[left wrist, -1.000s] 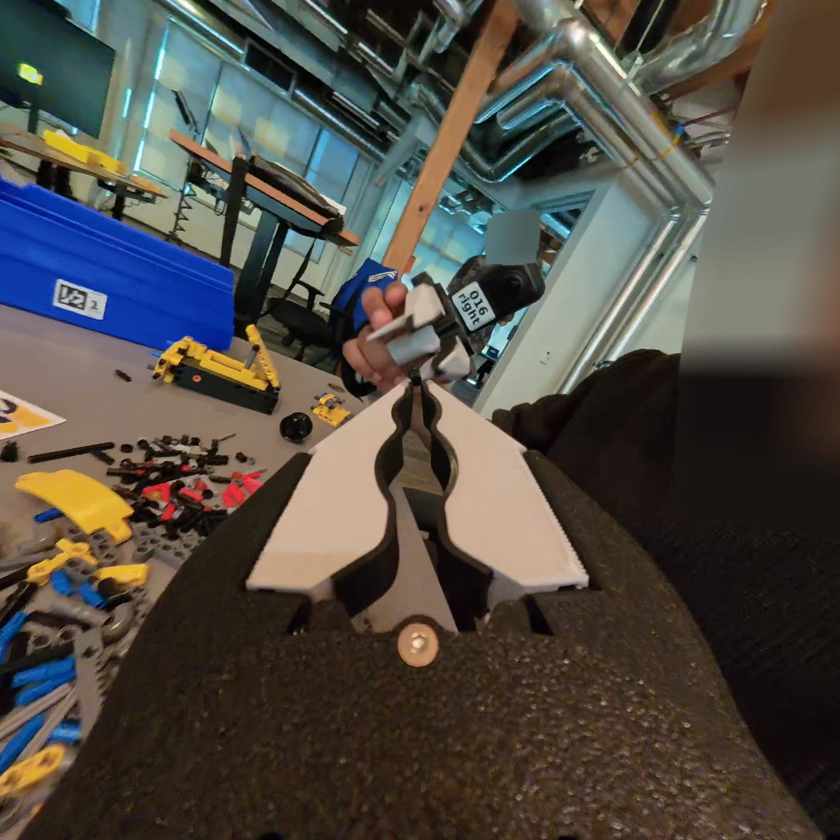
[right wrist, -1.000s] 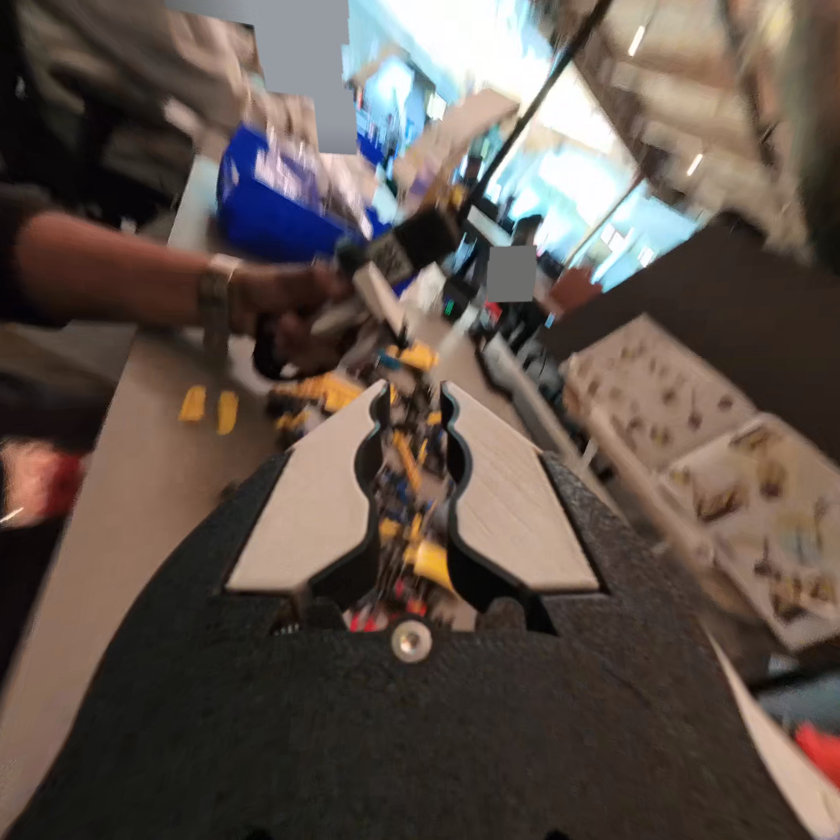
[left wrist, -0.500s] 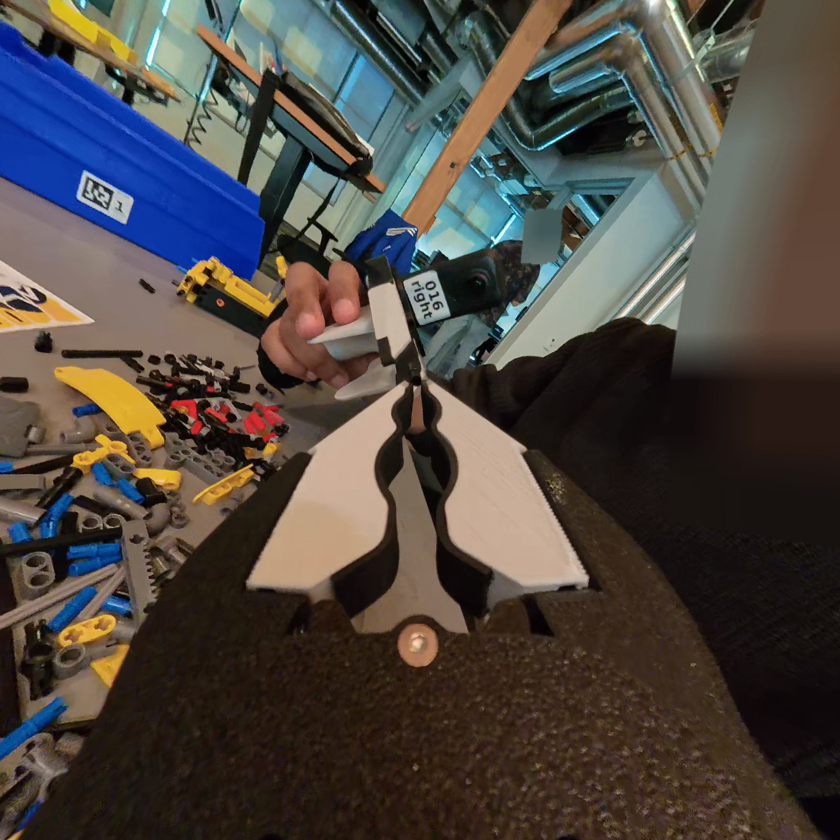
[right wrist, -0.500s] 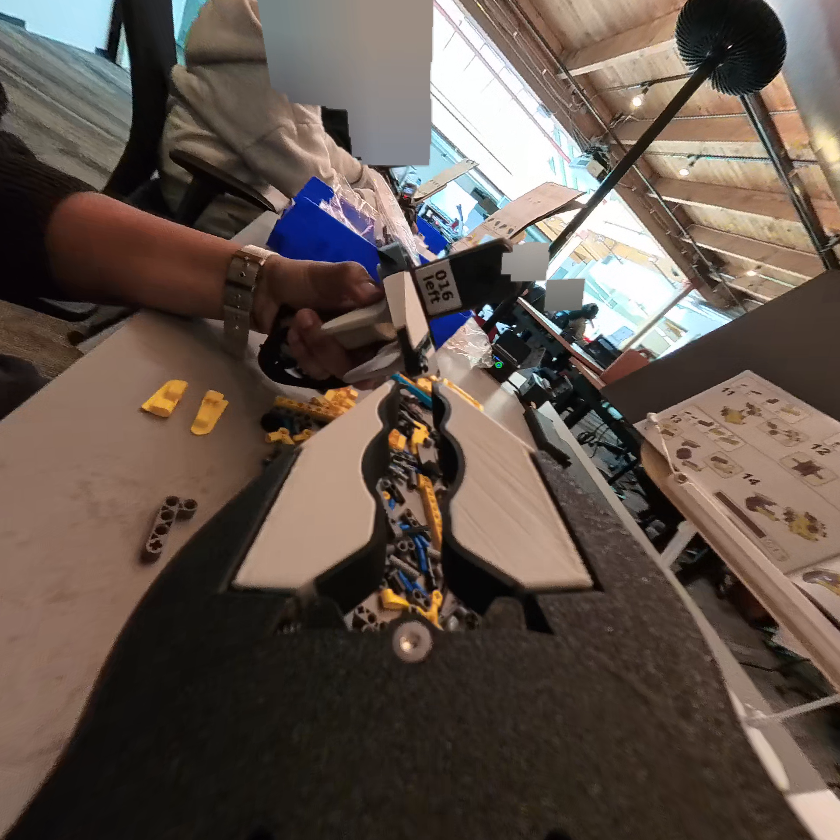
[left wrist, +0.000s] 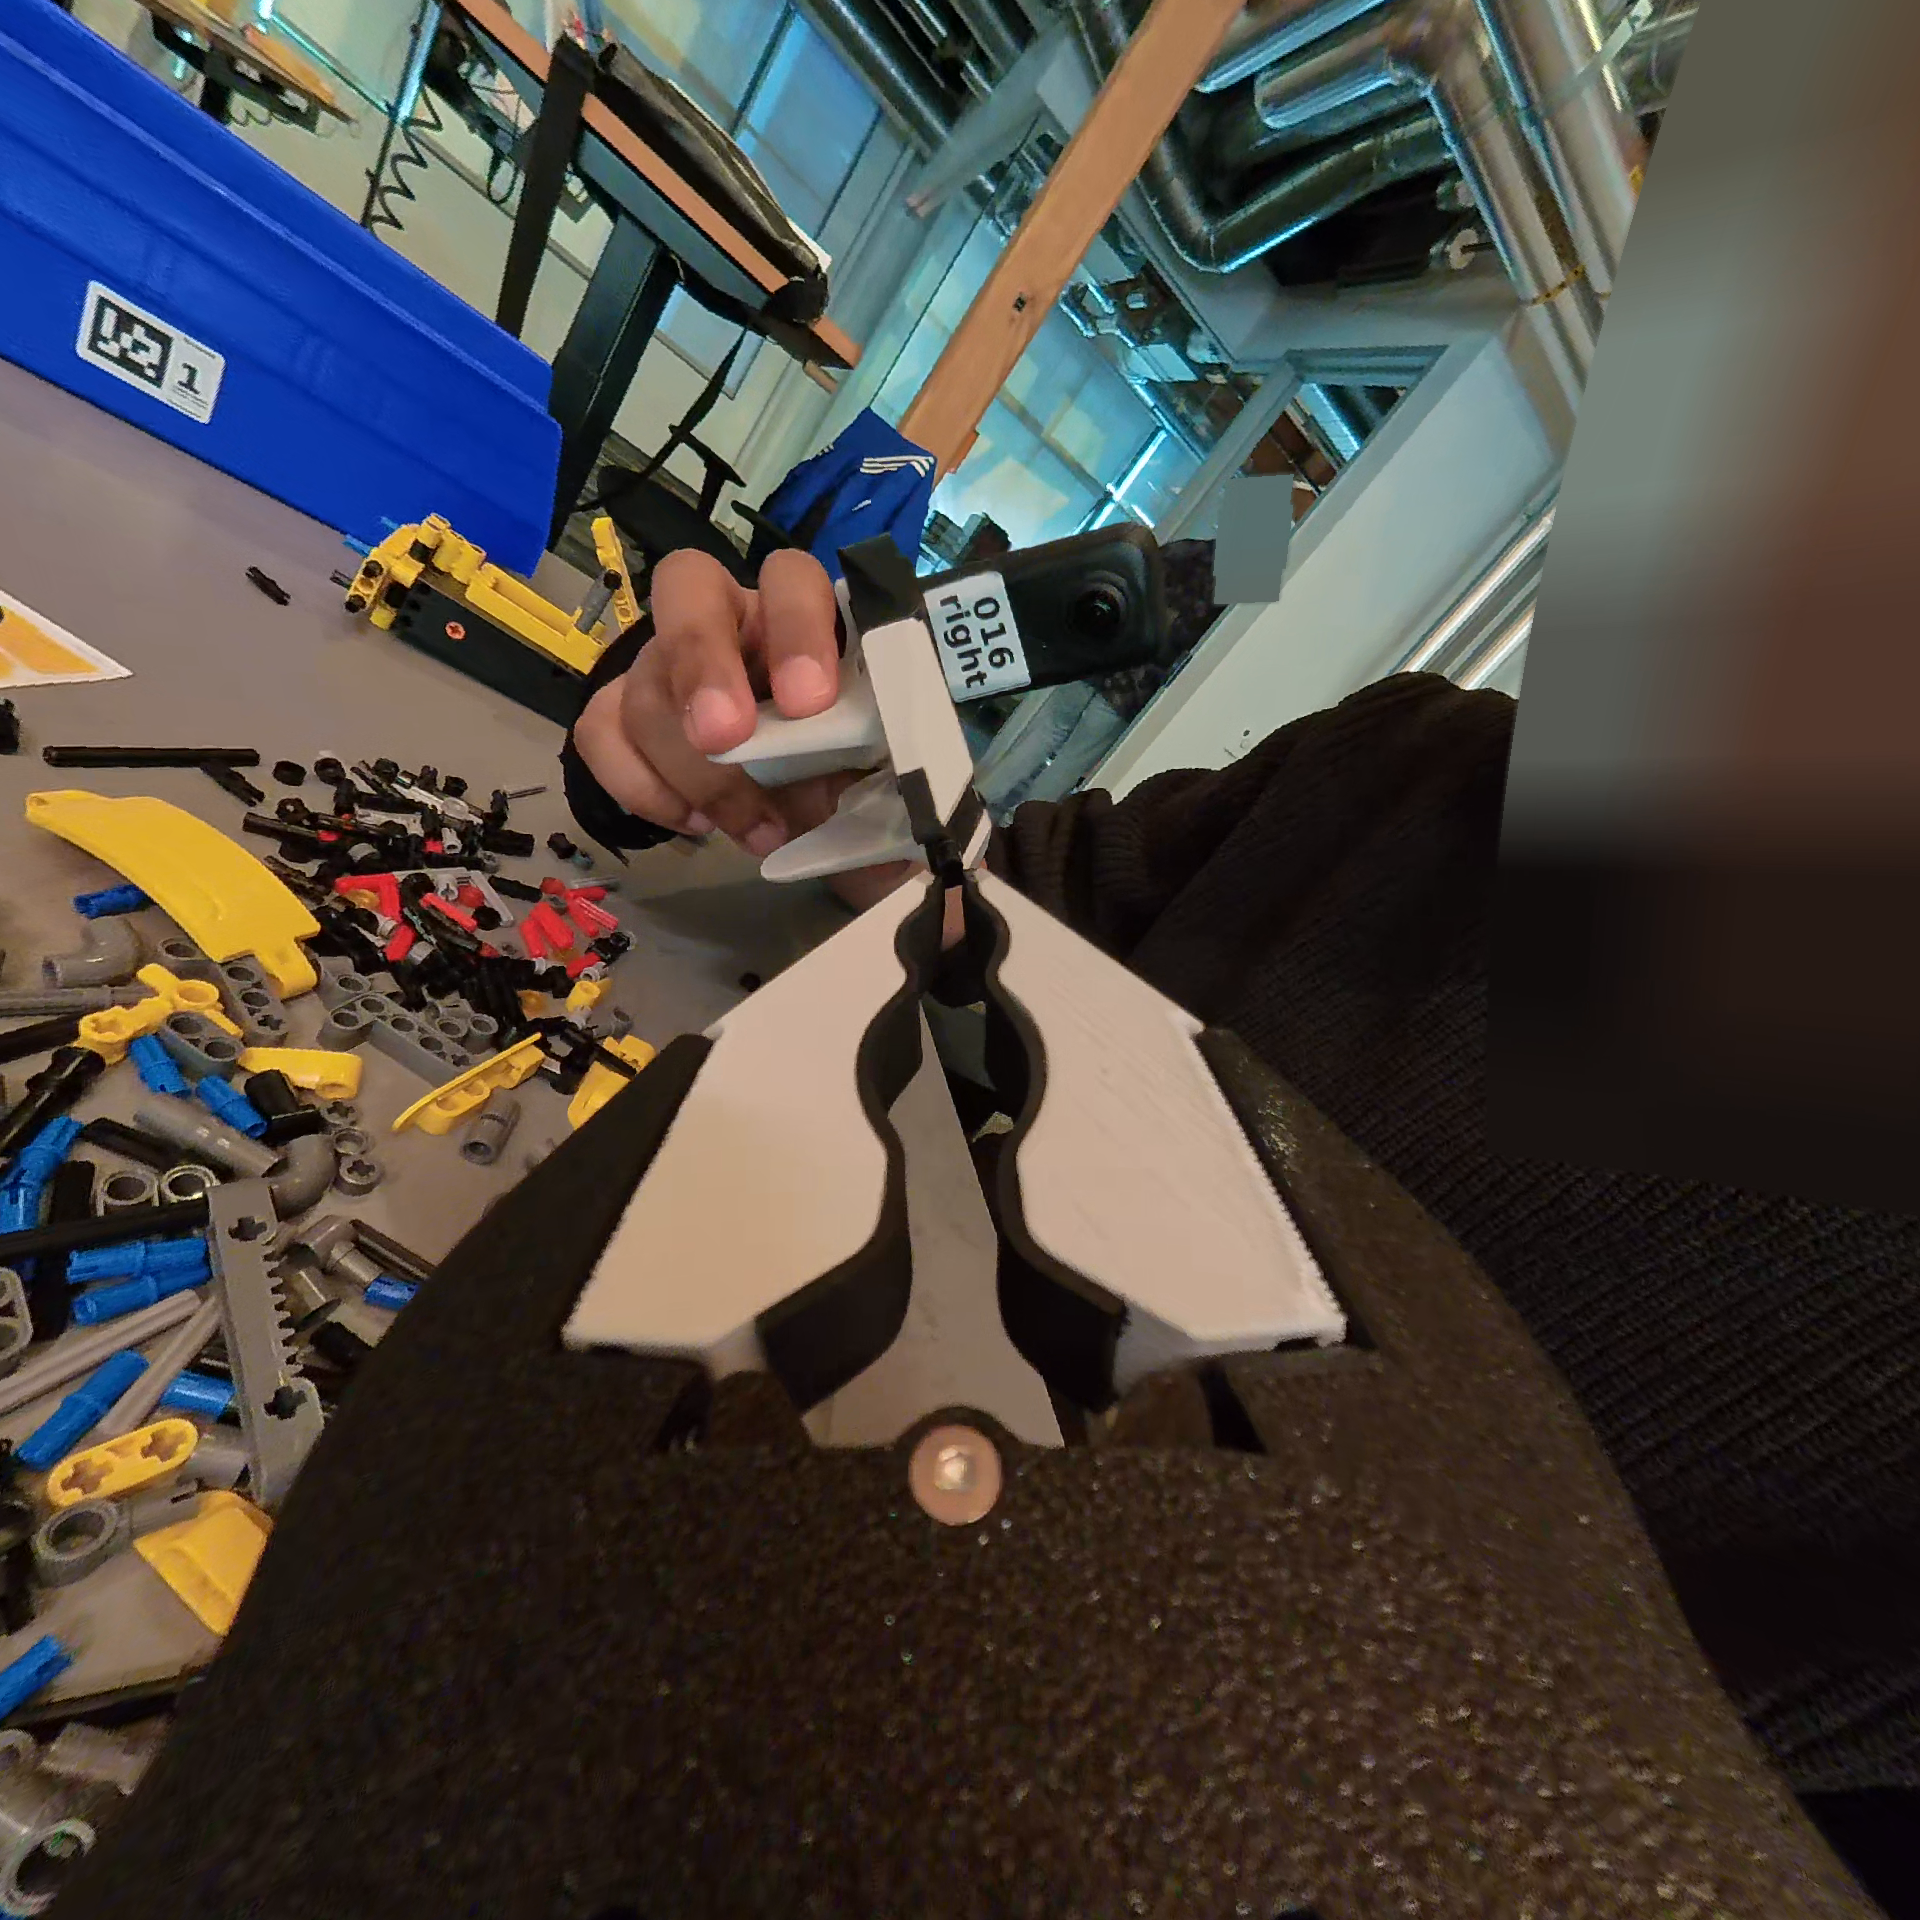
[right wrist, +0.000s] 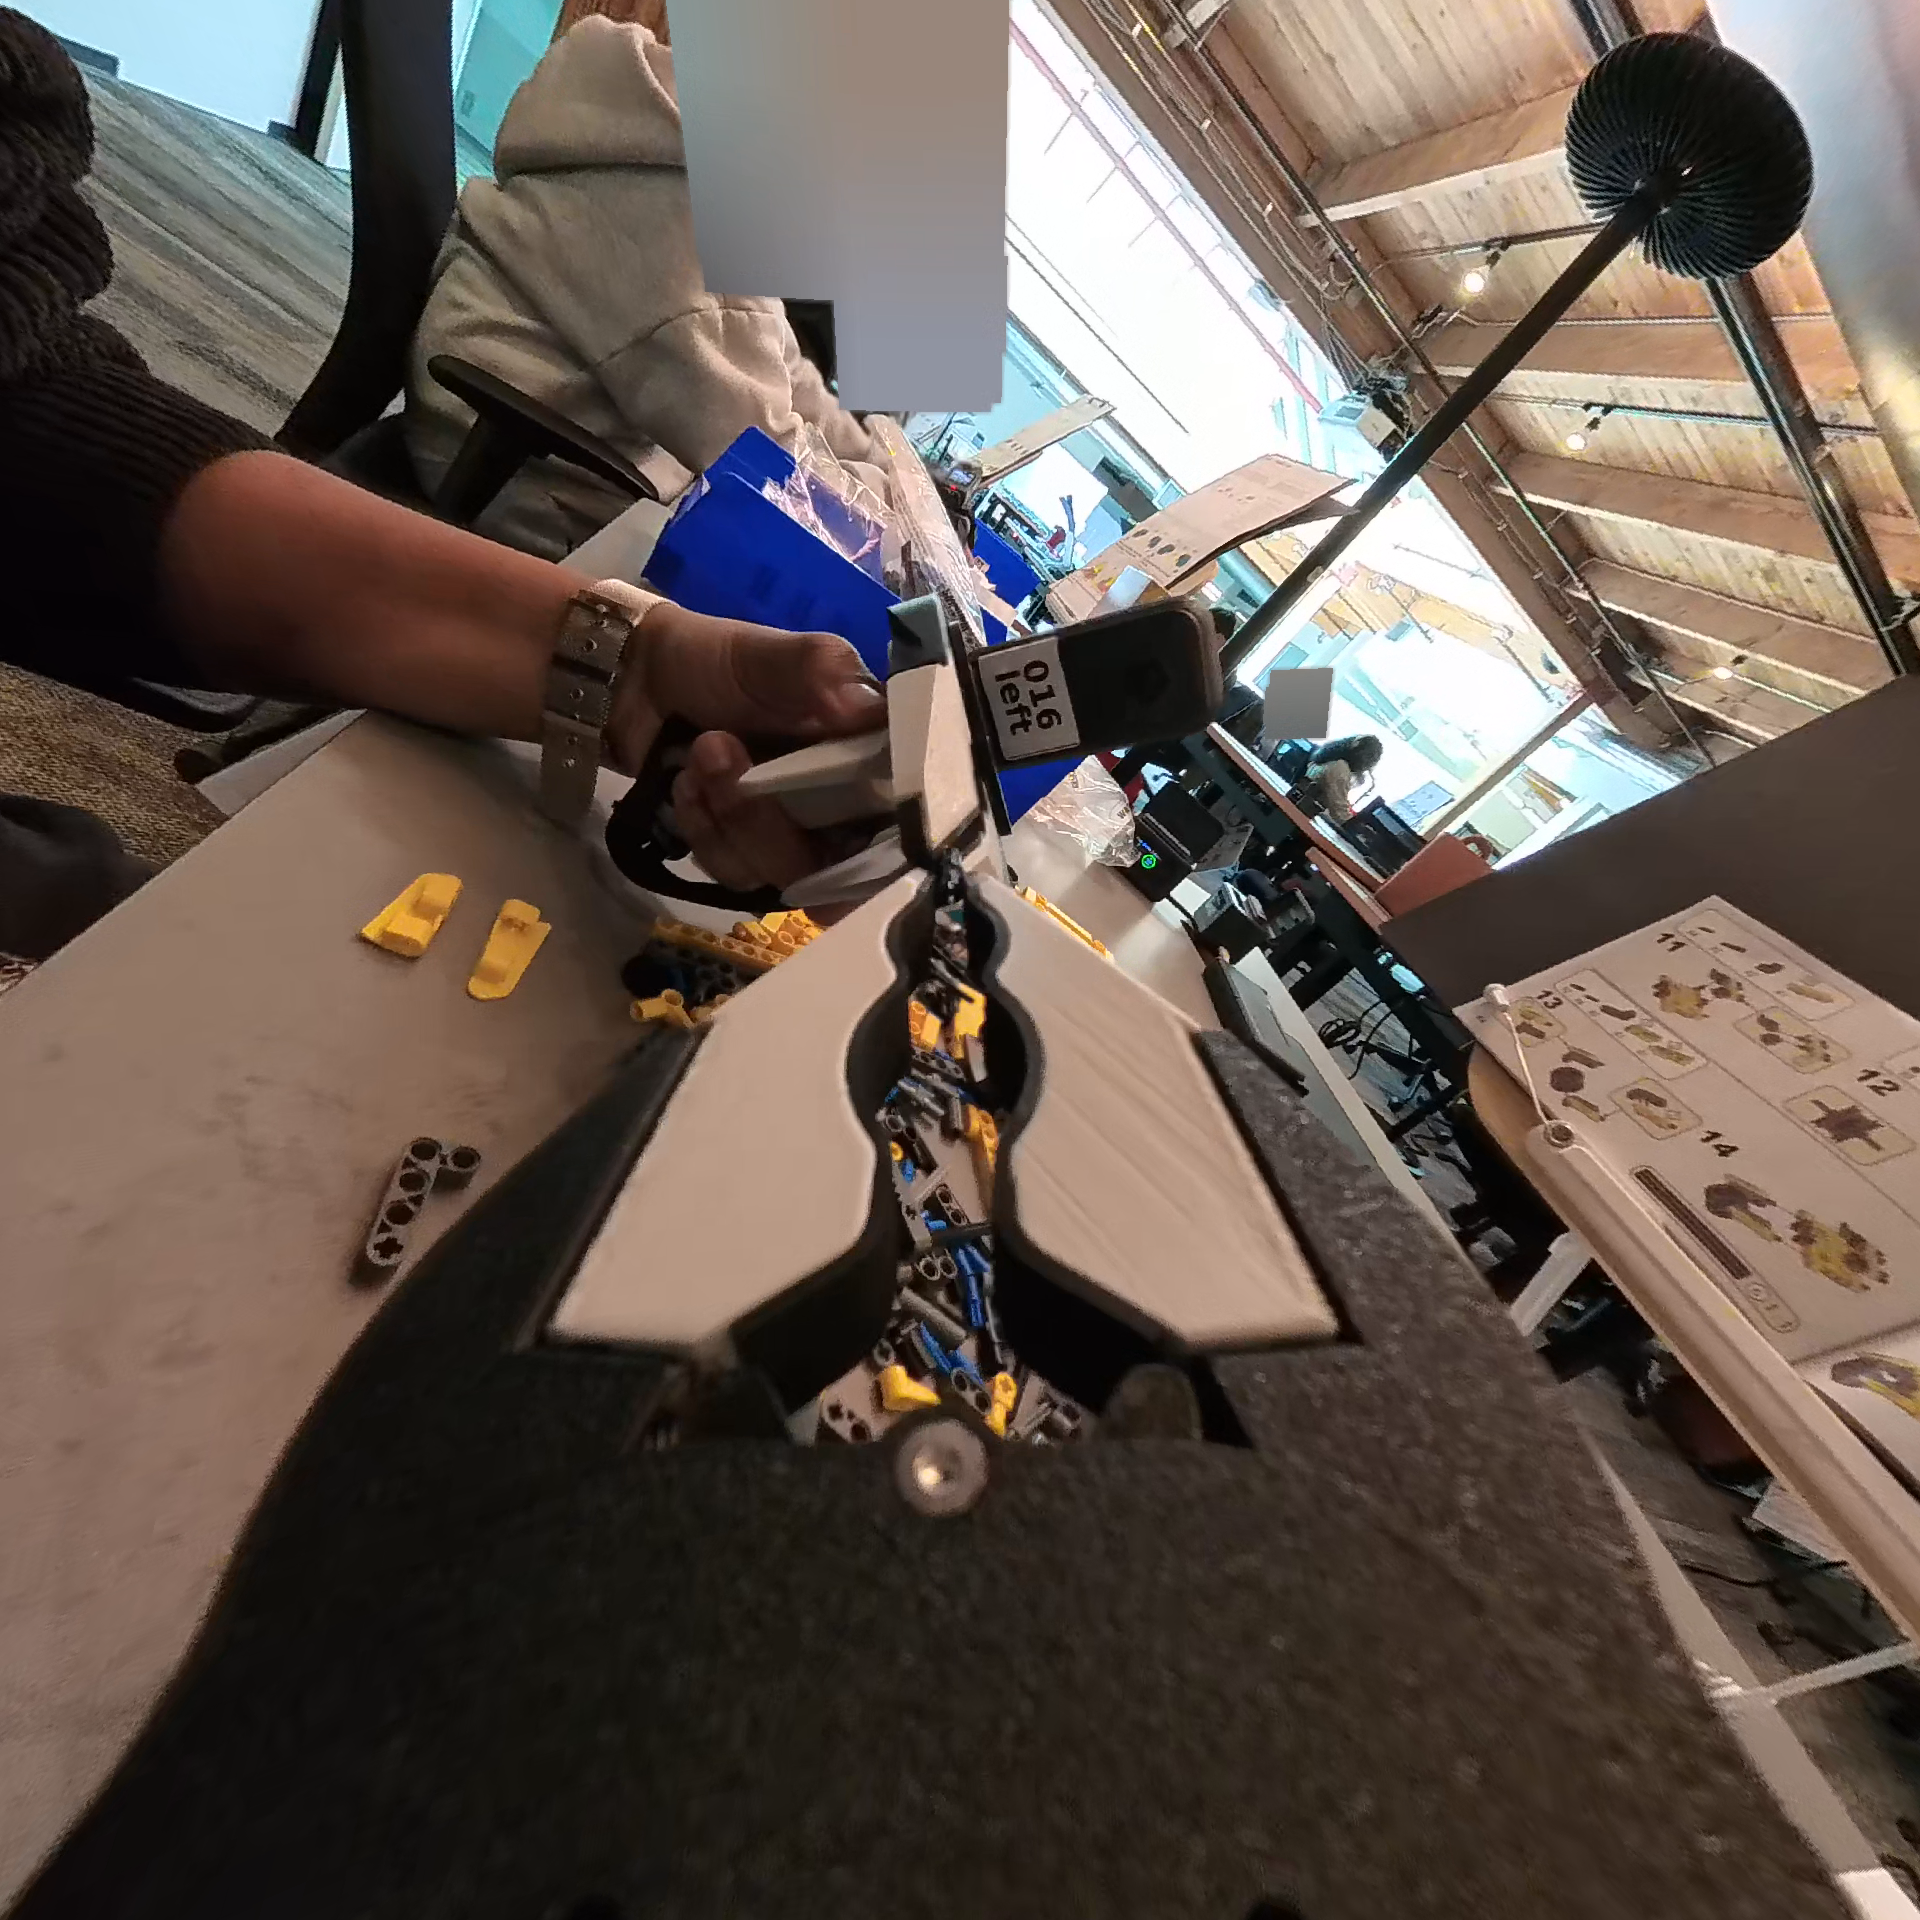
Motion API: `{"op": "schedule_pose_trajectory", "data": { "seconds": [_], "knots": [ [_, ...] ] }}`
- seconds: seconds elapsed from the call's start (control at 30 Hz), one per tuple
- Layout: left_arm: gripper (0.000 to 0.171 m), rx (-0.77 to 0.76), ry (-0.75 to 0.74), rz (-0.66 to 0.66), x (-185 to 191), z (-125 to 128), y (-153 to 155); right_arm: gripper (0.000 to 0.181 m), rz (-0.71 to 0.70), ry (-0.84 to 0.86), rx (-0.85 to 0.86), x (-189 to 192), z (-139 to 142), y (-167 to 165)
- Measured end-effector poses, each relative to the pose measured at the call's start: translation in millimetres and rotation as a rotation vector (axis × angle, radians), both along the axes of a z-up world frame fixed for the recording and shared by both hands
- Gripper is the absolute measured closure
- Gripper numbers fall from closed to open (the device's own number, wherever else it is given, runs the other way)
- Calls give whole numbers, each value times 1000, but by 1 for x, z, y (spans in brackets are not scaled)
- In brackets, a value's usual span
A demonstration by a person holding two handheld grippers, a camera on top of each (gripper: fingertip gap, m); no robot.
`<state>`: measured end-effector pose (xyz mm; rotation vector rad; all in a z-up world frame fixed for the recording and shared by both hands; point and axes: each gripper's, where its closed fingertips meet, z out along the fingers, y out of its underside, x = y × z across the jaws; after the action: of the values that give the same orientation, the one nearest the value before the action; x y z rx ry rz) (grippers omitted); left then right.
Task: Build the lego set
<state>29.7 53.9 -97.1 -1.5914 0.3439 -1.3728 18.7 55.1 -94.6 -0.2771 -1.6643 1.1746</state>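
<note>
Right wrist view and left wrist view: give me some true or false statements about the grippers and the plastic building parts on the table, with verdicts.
1. Two flat yellow plastic pieces lie side by side on the grey table. True.
2. The right gripper holds the bent grey beam with holes. False: it lies on the table, apart.
3. The blue plastic bin stands behind the heap of loose parts. True.
4. The left gripper is wide open. False: its tips nearly touch.

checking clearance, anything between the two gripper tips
Only a small black piece, right where the left gripper and right gripper meet tip to tip; which one grips it is unclear.
</note>
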Motion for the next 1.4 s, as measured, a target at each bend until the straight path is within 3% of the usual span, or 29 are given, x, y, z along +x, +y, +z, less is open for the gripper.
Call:
{"op": "schedule_pose_trajectory", "data": {
  "seconds": [0.17, 0.27, 0.5, 0.6, 1.4],
  "knots": [
    [167, 34, 0, 31, -2, 4, 2, 178, -7, 13, -8, 0, 4, 0],
    [151, 69, 3, 74, -7, 9, 3, 178, 2, -29, -49, 0, 9, 2],
    [153, 70, 1, 65, -4, 10, 4, 178, 1, -58, -44, -1, 7, 1],
    [168, 63, 15, 52, -2, 7, 3, 179, -4, -58, -44, -1, 8, 1],
    [168, 9, -35, 36, -4, 5, 5, 176, -30, -8, -49, -2, 4, 2]
  ]
}}
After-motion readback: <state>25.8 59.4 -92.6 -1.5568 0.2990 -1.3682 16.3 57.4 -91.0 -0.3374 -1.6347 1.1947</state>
